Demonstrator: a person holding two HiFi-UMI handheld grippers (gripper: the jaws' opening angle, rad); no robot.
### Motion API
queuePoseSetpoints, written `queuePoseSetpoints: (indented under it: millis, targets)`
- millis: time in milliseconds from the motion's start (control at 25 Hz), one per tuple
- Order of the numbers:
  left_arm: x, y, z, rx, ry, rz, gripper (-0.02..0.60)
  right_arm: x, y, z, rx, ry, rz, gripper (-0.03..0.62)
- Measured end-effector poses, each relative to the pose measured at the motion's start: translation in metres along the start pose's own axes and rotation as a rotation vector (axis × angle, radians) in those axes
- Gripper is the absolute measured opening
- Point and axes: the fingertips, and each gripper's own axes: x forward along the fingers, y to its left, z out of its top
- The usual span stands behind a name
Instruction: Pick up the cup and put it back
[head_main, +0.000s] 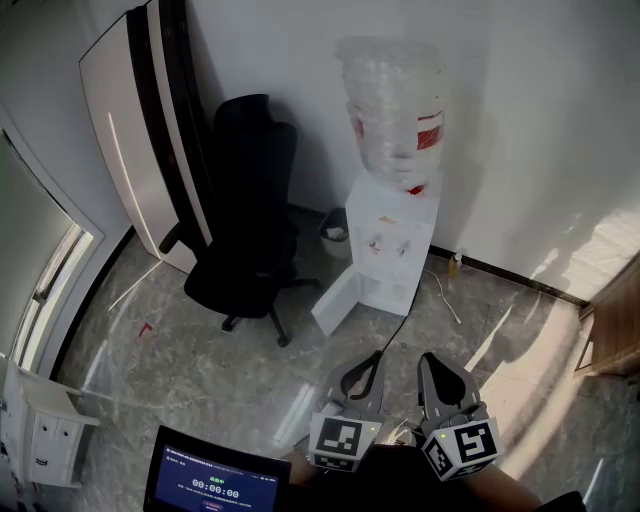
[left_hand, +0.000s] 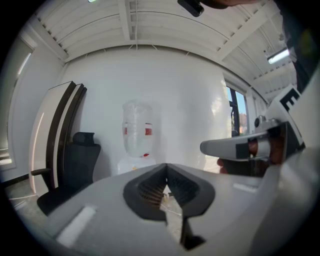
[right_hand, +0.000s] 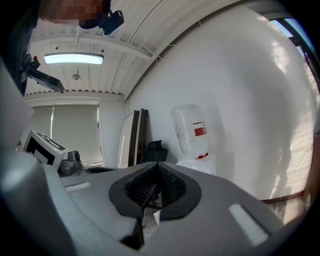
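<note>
Head view: the left gripper (head_main: 375, 356) and the right gripper (head_main: 430, 358) sit side by side at the near edge, each with its marker cube closest to the person. Both point at the far wall over the grey marbled floor (head_main: 200, 370). Ahead of them, against that wall, stands a white water dispenser (head_main: 388, 245) with a clear plastic bottle with a red label (head_main: 392, 110) on top and its lower door swung open to the left. A small dark waste bin (head_main: 335, 236) stands just left of the dispenser. A black office chair (head_main: 245, 225) is further left. A tall white cabinet with a black stripe (head_main: 140, 130) is behind the chair. A dark screen showing a timer (head_main: 215, 480) lies near left. Where the cup is cannot be told from any view.

Left gripper view: the jaws are pressed together at their tips with nothing between them. Beyond the tips are the bottle (left_hand: 137, 130) and the chair (left_hand: 75, 160). The right gripper reaches in from the right.

Right gripper view: these jaws are also fully together and empty. The bottle (right_hand: 191, 131) shows just right of the tips, with the chair (right_hand: 156, 149) and the cabinet (right_hand: 131, 137) to the left. A lit ceiling lamp (right_hand: 73, 59) glows upper left.
</note>
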Motion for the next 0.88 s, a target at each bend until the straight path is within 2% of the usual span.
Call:
queuePoseSetpoints:
  millis: [80,240,440,600,720,880]
  targets:
    - [0.000,0.000,-0.001,0.015,0.005,0.004,0.003,0.000,-0.001,0.000,0.002,0.005,0.002,0.008]
    - [0.002,-0.005,-0.003,-0.026,0.006,0.016,0.003,-0.002,-0.007,-0.004,0.009,0.016,0.014,0.008]
    - [0.004,-0.011,-0.010,-0.019,0.026,0.046,0.003,-0.005,-0.017,-0.007,0.032,0.020,0.044,0.023]
    - [0.006,-0.019,-0.015,-0.043,0.039,0.082,0.003,-0.007,-0.029,-0.011,0.054,0.024,0.070,0.025]
    - [0.010,-0.027,-0.021,-0.062,0.043,0.107,0.003,-0.011,-0.040,-0.018,0.068,0.038,0.086,0.026]
    - [0.015,-0.037,-0.032,-0.049,0.069,0.125,0.003,-0.010,-0.058,-0.036,0.078,0.075,0.092,0.028]
